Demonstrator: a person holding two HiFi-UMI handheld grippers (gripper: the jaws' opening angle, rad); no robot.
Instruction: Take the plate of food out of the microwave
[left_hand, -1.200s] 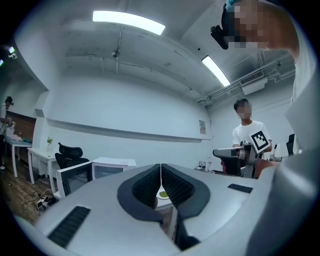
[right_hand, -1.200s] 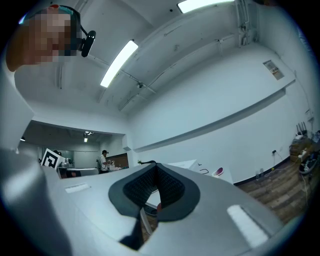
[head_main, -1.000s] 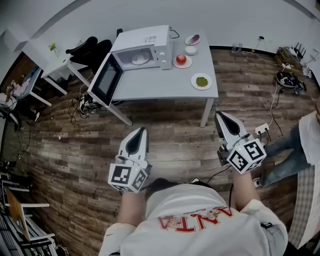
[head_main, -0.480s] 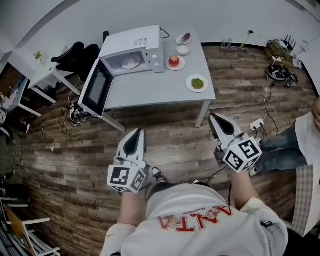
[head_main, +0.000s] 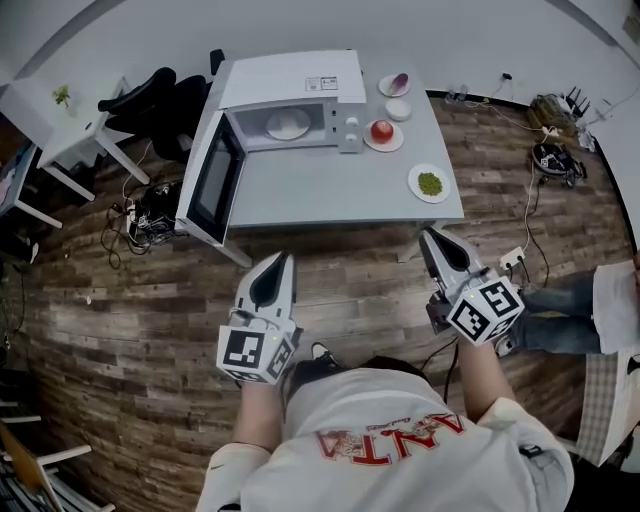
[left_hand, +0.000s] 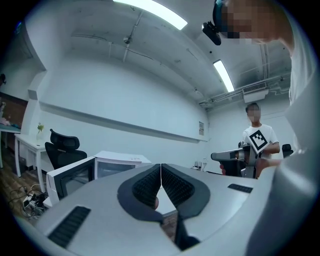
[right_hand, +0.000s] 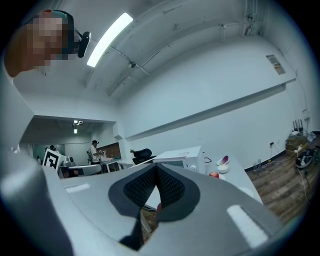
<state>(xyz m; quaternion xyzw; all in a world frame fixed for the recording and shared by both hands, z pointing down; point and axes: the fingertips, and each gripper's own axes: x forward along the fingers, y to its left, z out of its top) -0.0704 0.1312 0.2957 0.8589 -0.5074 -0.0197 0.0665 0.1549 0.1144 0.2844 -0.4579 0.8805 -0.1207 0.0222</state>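
Observation:
A white microwave (head_main: 300, 95) stands at the back left of a grey table (head_main: 330, 190), its door (head_main: 212, 180) swung wide open to the left. Inside it lies a white plate of food (head_main: 288, 125). My left gripper (head_main: 279, 263) is held over the floor in front of the table, jaws shut with nothing between them. My right gripper (head_main: 434, 242) hovers near the table's front right corner, also shut and empty. Both are well short of the microwave. In the left gripper view the microwave (left_hand: 112, 165) shows beyond the shut left gripper (left_hand: 160, 172).
On the table right of the microwave are a plate with a red apple (head_main: 382, 132), a small white bowl (head_main: 398, 108), a dish with a purple item (head_main: 394, 84) and a plate of green food (head_main: 430, 184). Black office chairs (head_main: 150, 100) stand at the left. Cables and a power strip (head_main: 515, 260) lie on the wood floor.
The view has shifted: the table and microwave now sit closer and more centred. Both grippers keep their pose and stay shut.

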